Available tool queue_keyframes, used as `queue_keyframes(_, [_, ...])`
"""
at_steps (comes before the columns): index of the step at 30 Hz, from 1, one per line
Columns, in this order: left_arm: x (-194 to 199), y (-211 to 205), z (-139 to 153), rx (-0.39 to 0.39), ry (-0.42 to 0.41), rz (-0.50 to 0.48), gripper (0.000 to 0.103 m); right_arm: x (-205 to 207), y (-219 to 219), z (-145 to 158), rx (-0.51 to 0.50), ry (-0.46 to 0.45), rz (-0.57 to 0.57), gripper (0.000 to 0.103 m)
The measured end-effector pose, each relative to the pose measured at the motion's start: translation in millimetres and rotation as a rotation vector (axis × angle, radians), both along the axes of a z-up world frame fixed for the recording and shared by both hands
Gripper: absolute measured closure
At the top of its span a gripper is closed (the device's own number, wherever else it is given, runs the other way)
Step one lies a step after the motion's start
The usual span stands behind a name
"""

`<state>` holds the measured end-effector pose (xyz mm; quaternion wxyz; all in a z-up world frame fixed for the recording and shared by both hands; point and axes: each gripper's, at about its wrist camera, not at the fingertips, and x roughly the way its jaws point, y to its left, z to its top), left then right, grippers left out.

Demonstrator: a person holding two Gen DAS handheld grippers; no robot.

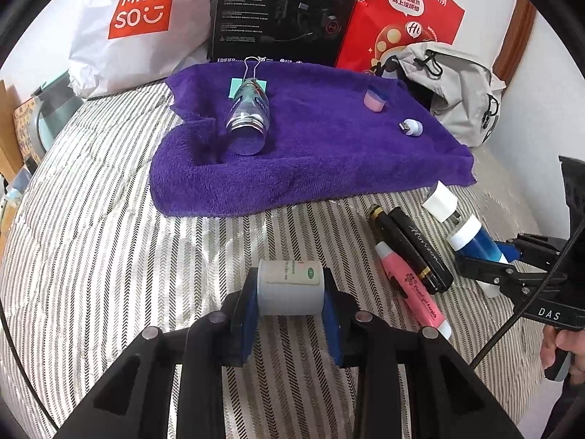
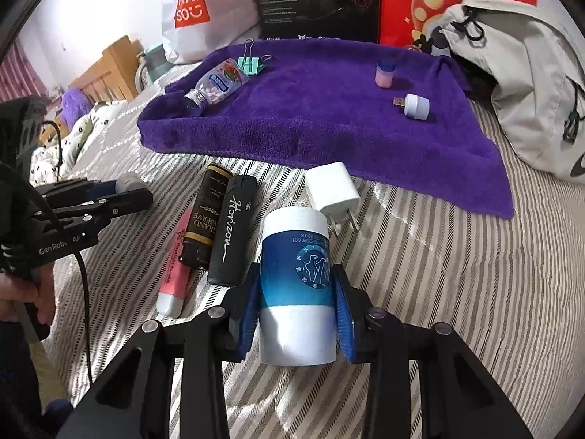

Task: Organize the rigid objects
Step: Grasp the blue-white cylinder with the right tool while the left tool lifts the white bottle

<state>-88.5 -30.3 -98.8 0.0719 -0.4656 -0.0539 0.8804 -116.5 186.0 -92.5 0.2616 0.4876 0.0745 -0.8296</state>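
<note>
You're mid-sort here, with one thing in each hand. Your left gripper (image 1: 290, 314) is clamped on the small white roll (image 1: 290, 289), pads pressing both ends, low over the striped bedding in front of the purple towel (image 1: 321, 153). Your right gripper (image 2: 298, 311) is squeezed on the blue-and-white tube (image 2: 298, 285), right beside the row laid out in front of the towel: white charger (image 2: 331, 192), two black tubes (image 2: 234, 230) and the pink pen (image 2: 175, 278).

The row looks like the pile you're building, since the towel holds the rest: pill bottle (image 1: 248, 117), binder clip (image 1: 248, 86), pink cap (image 1: 374, 99) and USB plug (image 1: 411, 127).

So the step looks like placing. The tube seems about to go down next to the charger. I can't really tell if its far end is touching the bedding, the fisheye hides that. For the next move you'd want to lower it parallel to the black tubes, let go gently so it doesn't roll on the soft quilt, then bring the roll over to the same line.
</note>
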Motion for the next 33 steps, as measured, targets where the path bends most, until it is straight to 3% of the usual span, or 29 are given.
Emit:
queue_keyframes(4, [-1,0,7,0.024,0.009,-0.003,0.073,4,11,2,-0.025,-0.020,-0.021,0.066])
queue_keyframes(14, [-16,0,35,-0.006,0.041,0.011,0.073,3,24,17,-0.072,-0.026,-0.029,0.066])
queue_keyframes(23, [-48,-15,53,-0.010,0.055,0.044,0.073,-20,24,37,-0.120,-0.014,-0.018,0.066])
queue_keyframes(33, [-91,-17,38,-0.039,-0.012,0.049,0.073,-72,24,57,-0.137,0.005,-0.029,0.066])
